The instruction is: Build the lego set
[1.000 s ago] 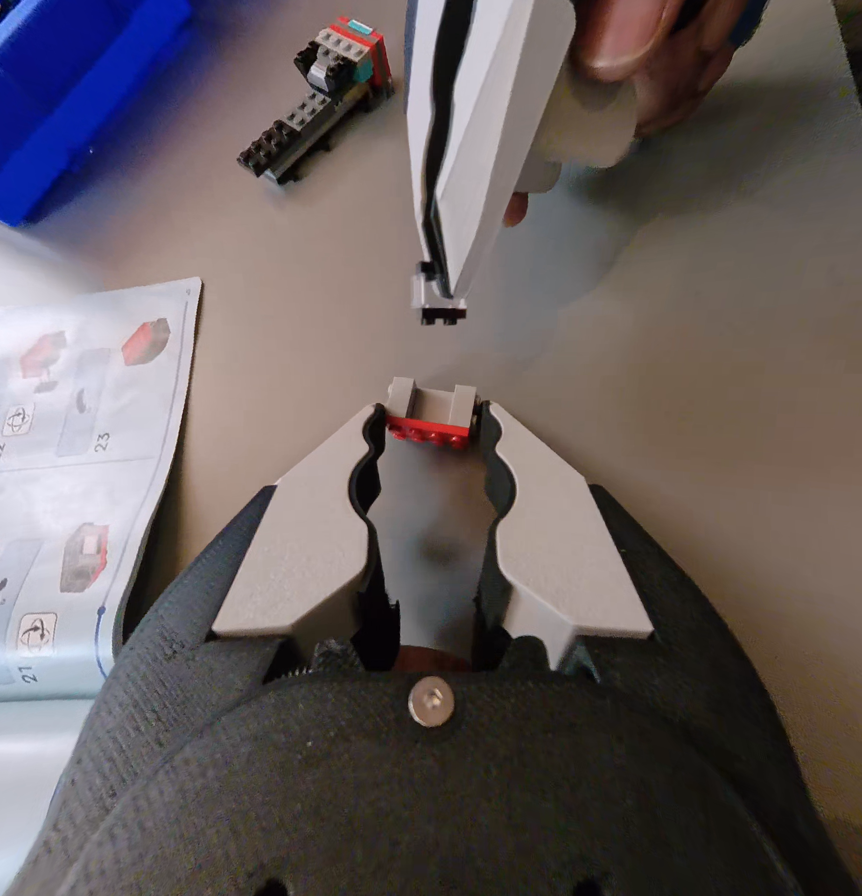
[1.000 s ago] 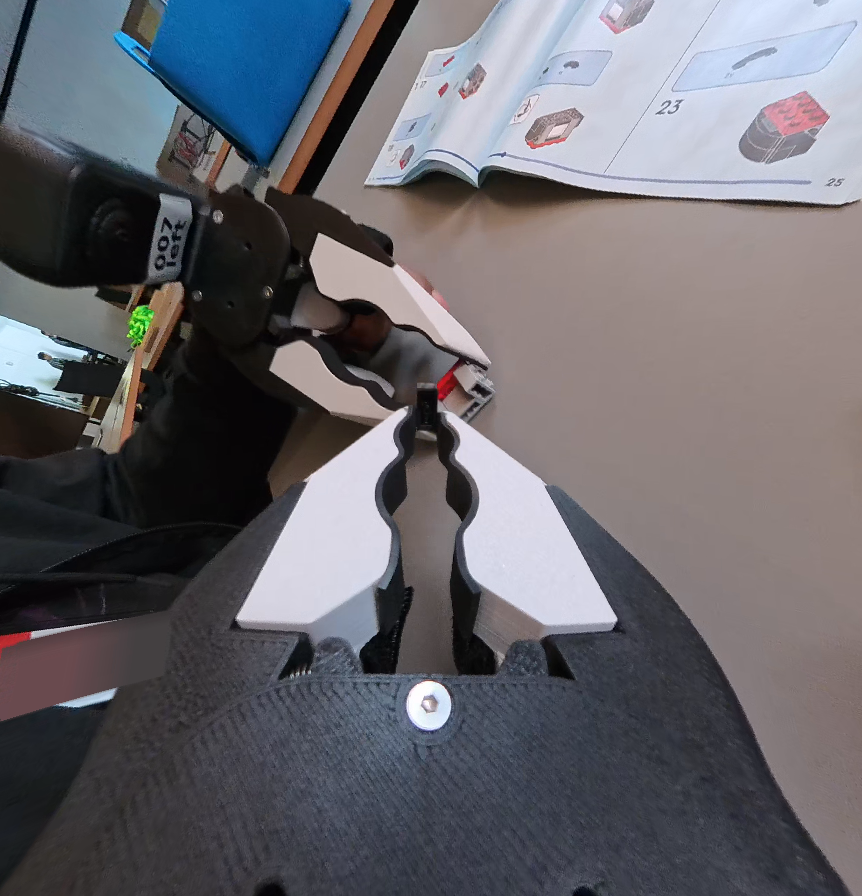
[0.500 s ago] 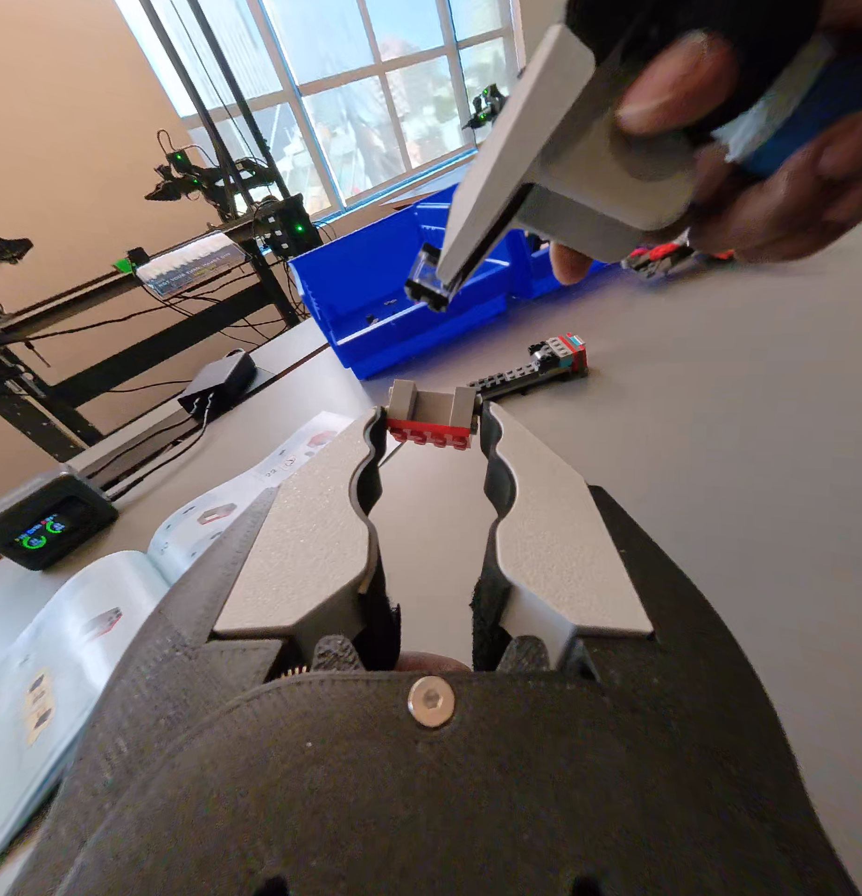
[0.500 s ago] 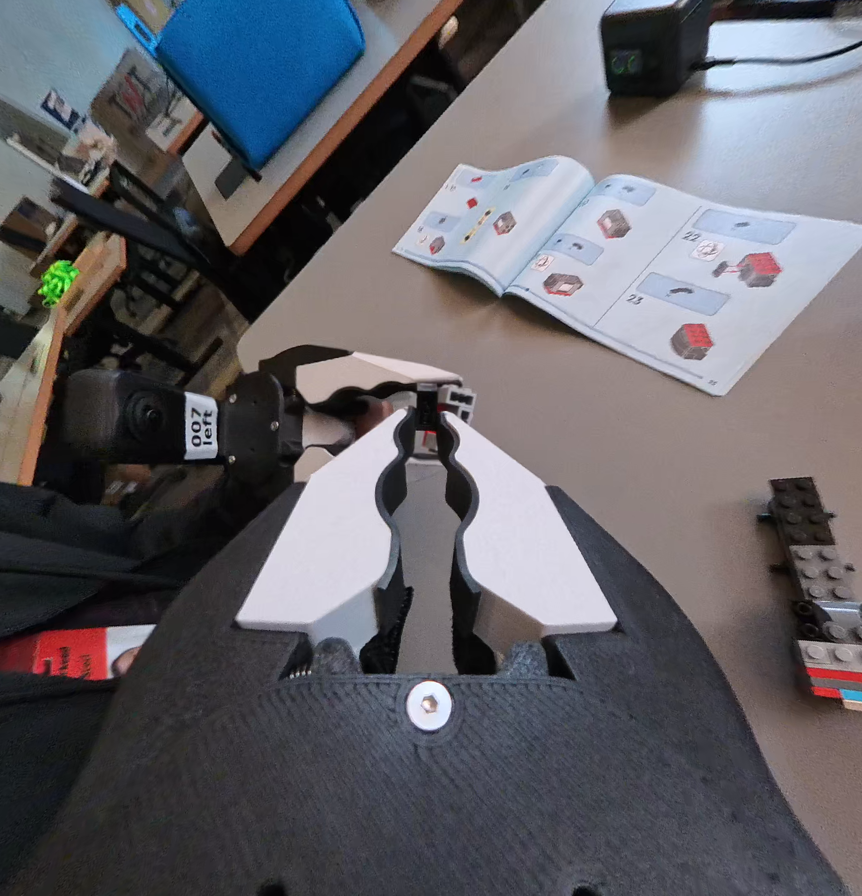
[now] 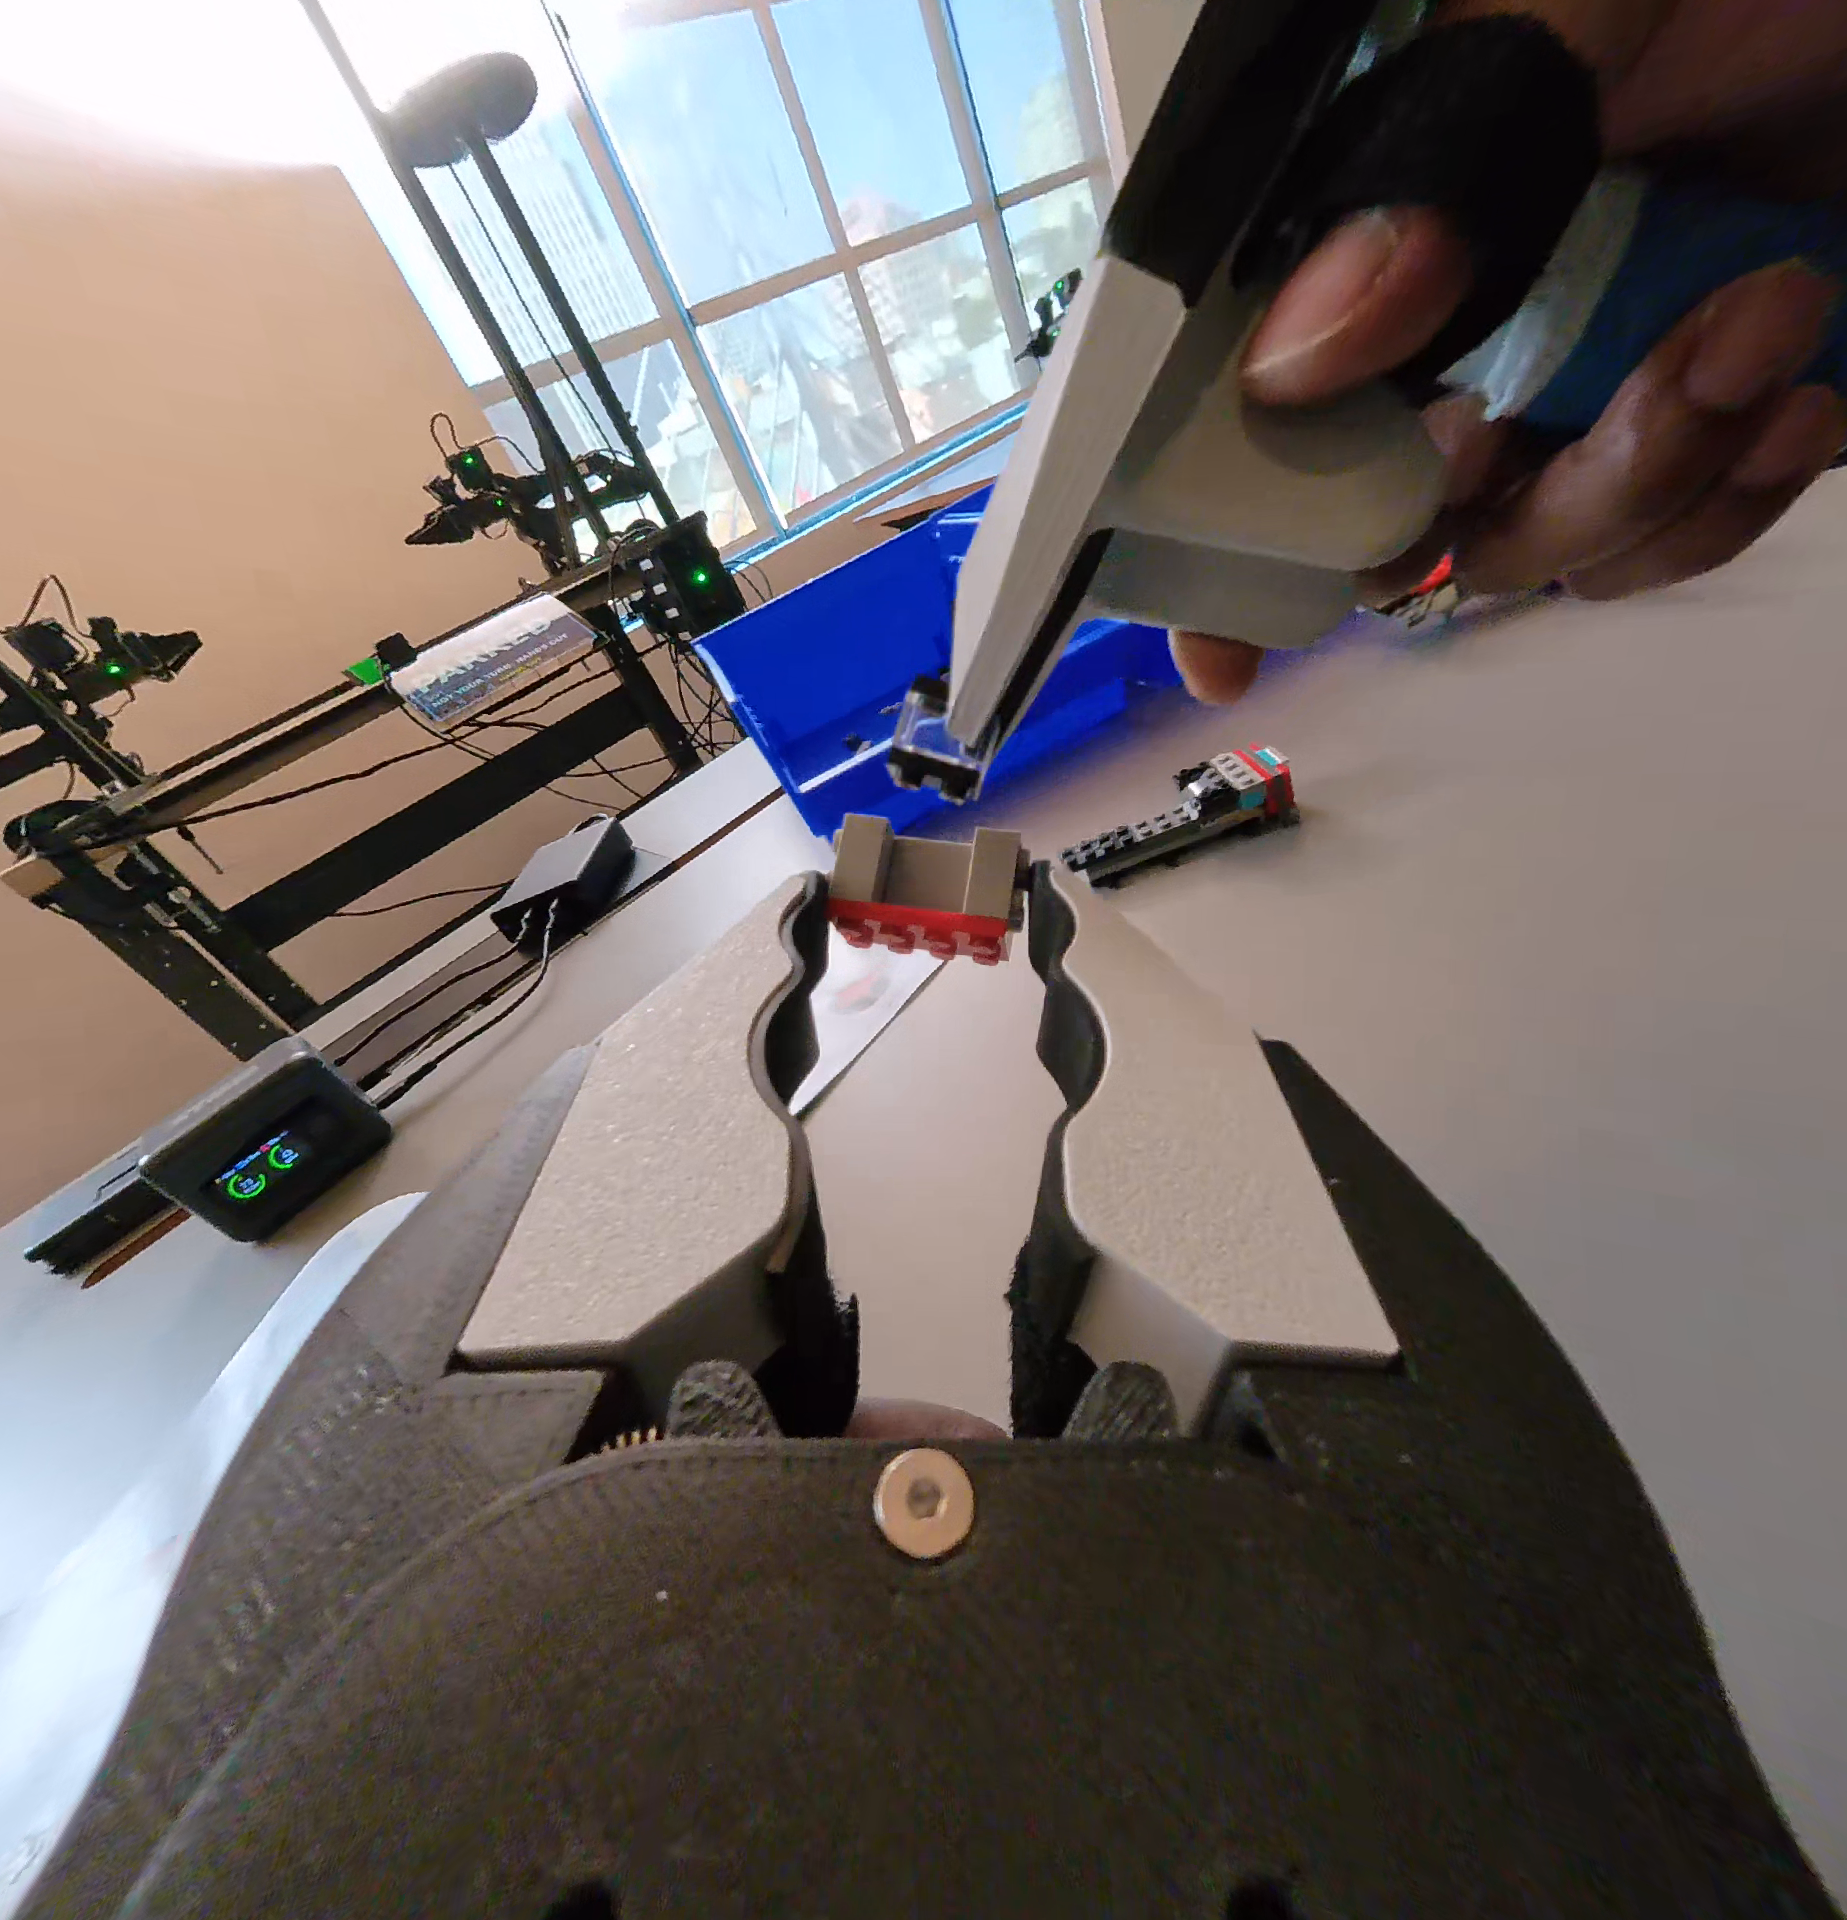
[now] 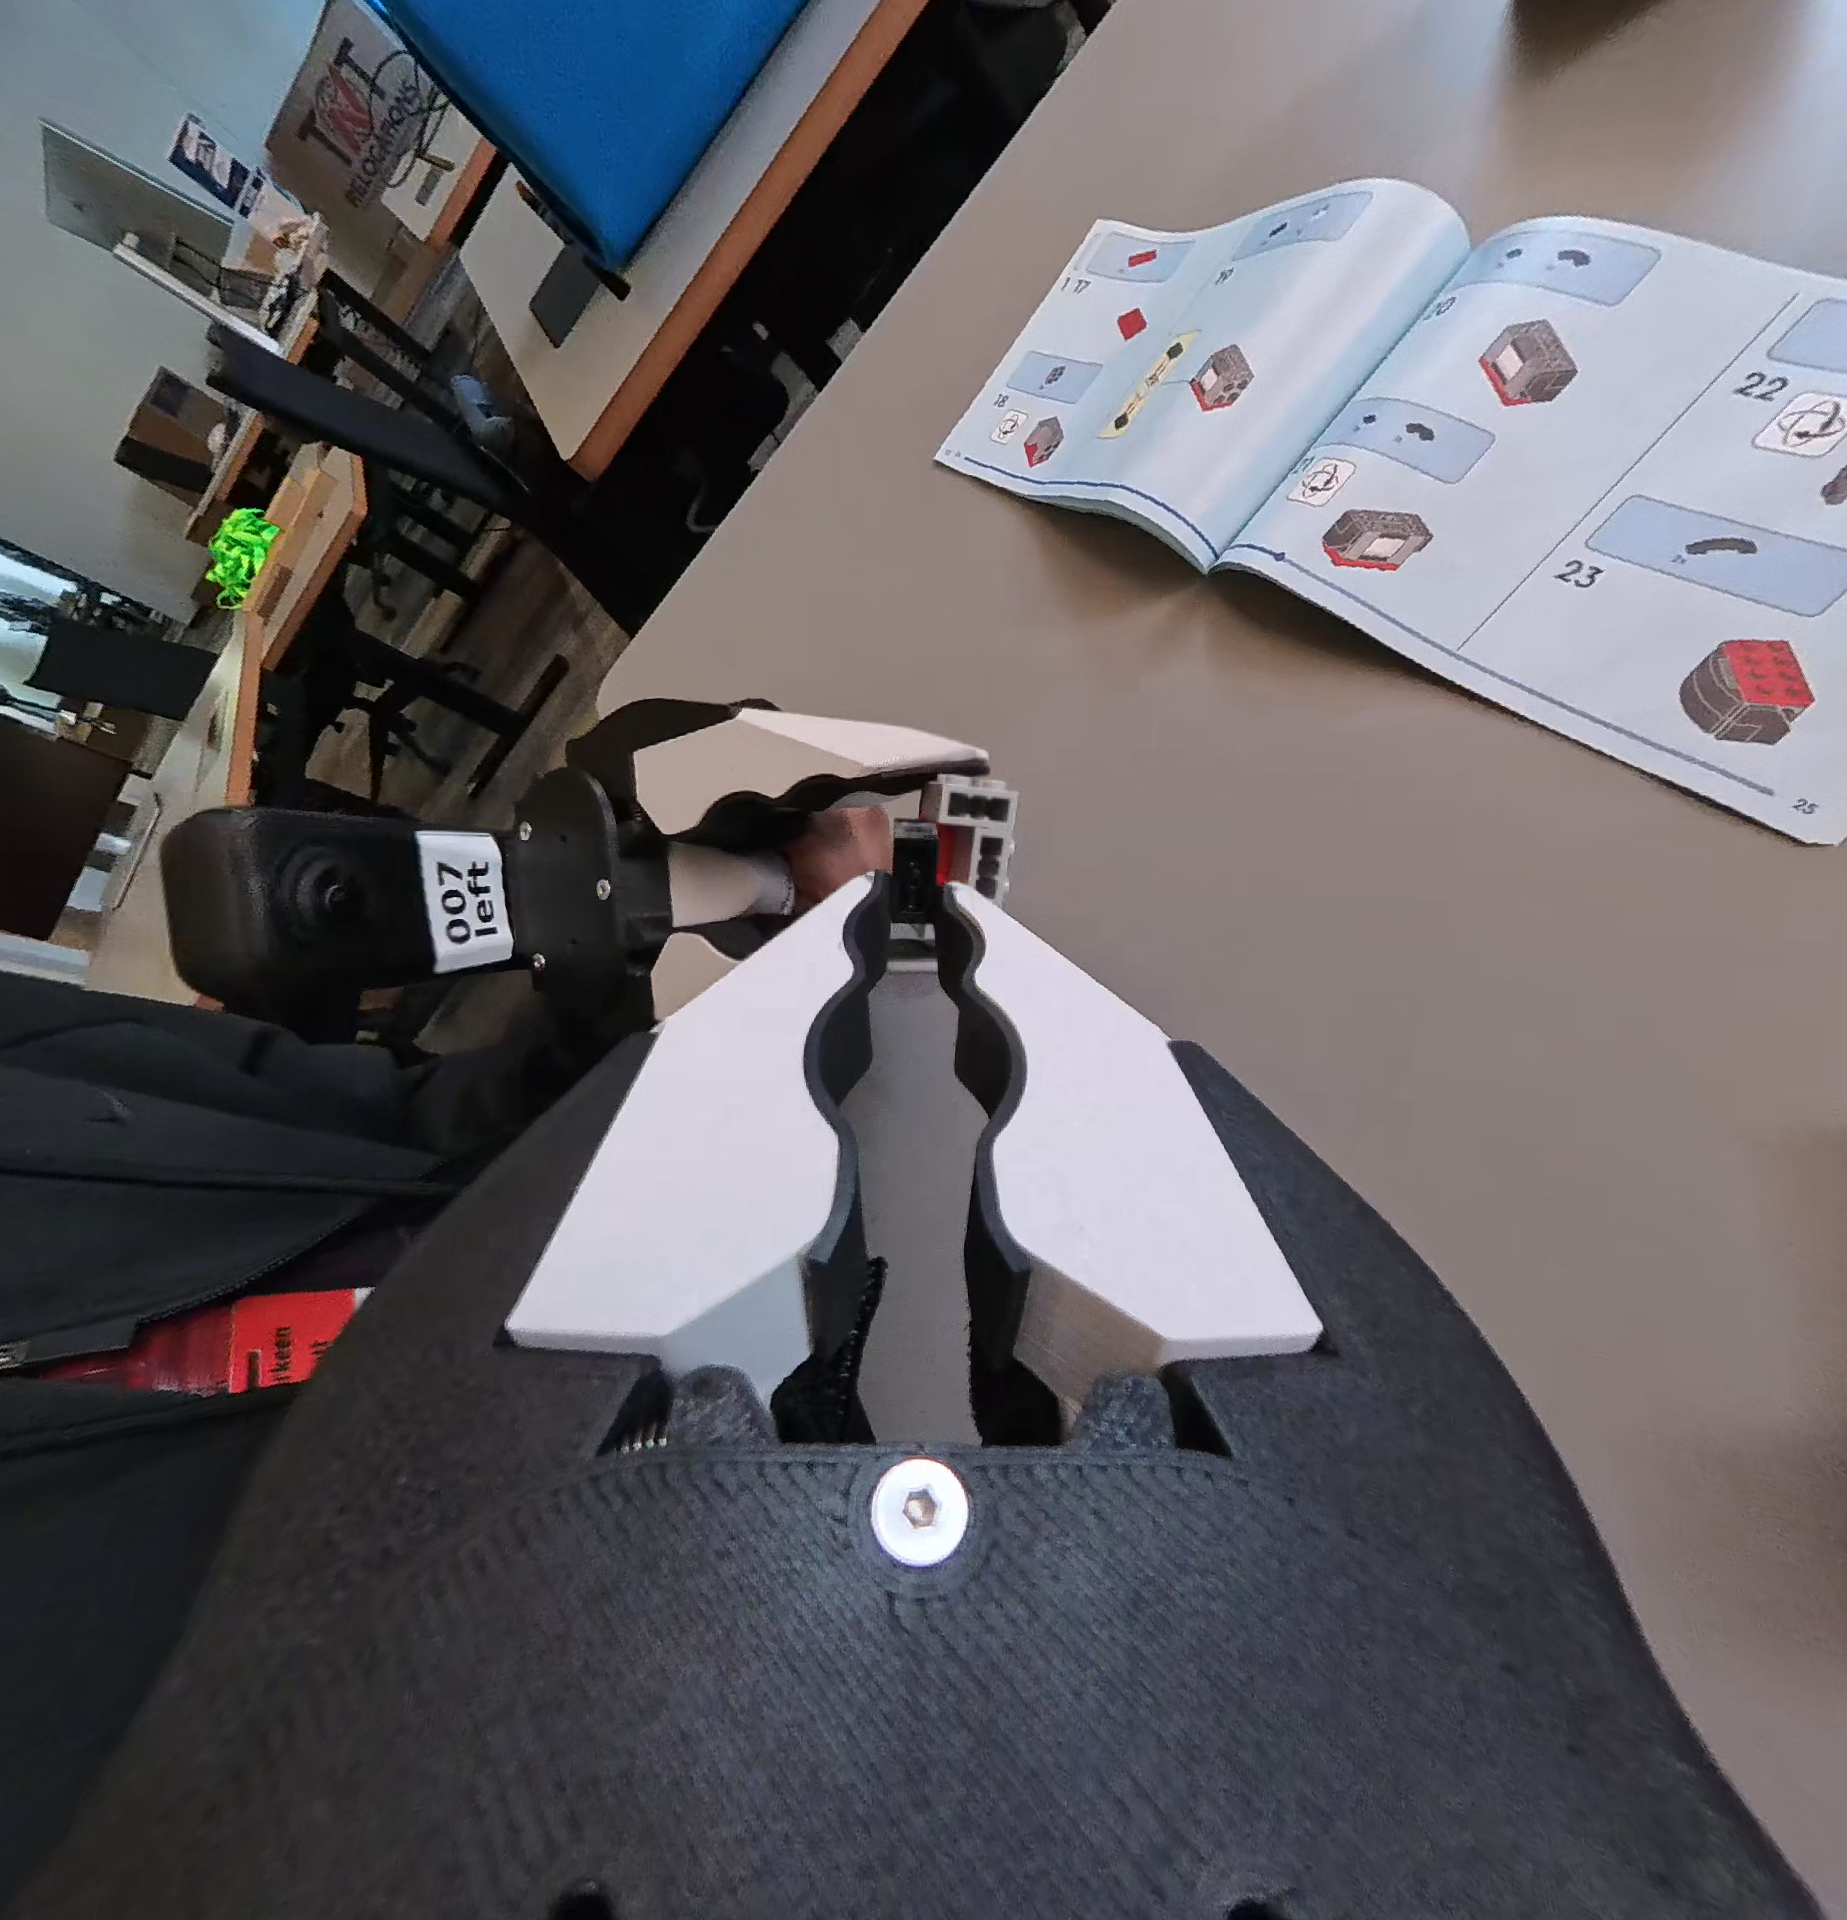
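Observation:
My left gripper (image 5: 924,914) is shut on a small grey and red lego assembly (image 5: 924,888), held up off the table; it also shows in the right wrist view (image 6: 966,831). My right gripper (image 6: 911,894) is shut on a small black and clear lego piece (image 6: 911,878). In the left wrist view that piece (image 5: 929,753) hangs from the right gripper's fingertips (image 5: 976,717), just above the grey and red assembly and apart from it. A partly built black, grey and red lego model (image 5: 1199,810) lies on the table beyond.
A blue bin (image 5: 898,665) stands at the back of the grey table (image 5: 1521,1039). An open instruction booklet (image 6: 1470,436) lies flat on it. A small black device with a lit screen (image 5: 264,1143) and a black power brick (image 5: 571,873) sit near the table's left edge. My two grippers' fingertips are within a few centimetres of each other.
Both grippers have tilted up from the table. The right gripper has brought its piece down closer over the grey and red assembly. Both grips are unchanged.

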The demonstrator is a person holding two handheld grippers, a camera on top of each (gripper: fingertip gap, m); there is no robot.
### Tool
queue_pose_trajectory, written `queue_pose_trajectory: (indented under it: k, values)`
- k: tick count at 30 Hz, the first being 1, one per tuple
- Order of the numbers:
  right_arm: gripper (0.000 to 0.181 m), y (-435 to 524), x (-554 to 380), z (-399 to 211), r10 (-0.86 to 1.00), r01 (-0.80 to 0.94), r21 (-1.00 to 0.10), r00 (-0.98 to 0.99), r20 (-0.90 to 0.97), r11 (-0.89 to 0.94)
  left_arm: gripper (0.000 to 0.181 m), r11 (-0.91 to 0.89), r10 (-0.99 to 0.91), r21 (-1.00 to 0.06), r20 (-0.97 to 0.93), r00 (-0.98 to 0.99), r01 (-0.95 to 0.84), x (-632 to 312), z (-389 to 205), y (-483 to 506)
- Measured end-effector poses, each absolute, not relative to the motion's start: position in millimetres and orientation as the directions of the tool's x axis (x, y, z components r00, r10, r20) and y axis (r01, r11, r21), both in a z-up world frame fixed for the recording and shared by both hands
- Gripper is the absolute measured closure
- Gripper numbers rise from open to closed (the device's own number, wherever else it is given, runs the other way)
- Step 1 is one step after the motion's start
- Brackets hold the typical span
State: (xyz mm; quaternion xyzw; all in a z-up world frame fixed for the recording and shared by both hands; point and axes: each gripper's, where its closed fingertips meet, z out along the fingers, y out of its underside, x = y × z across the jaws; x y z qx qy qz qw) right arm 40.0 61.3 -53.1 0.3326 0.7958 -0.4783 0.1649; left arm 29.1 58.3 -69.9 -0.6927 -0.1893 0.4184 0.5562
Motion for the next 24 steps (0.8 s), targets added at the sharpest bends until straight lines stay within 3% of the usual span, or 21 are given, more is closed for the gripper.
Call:
queue_pose_trajectory:
  k: [24]
  values:
    - [0.174, 57.0, 38.6, -68.8, 0.38, 0.735, -0.569, -0.678, -0.629, 0.369, 0.142, -0.344, 0.712, -0.907, -0.422, 0.562, -0.244, 27.5, -72.9, 60.4]
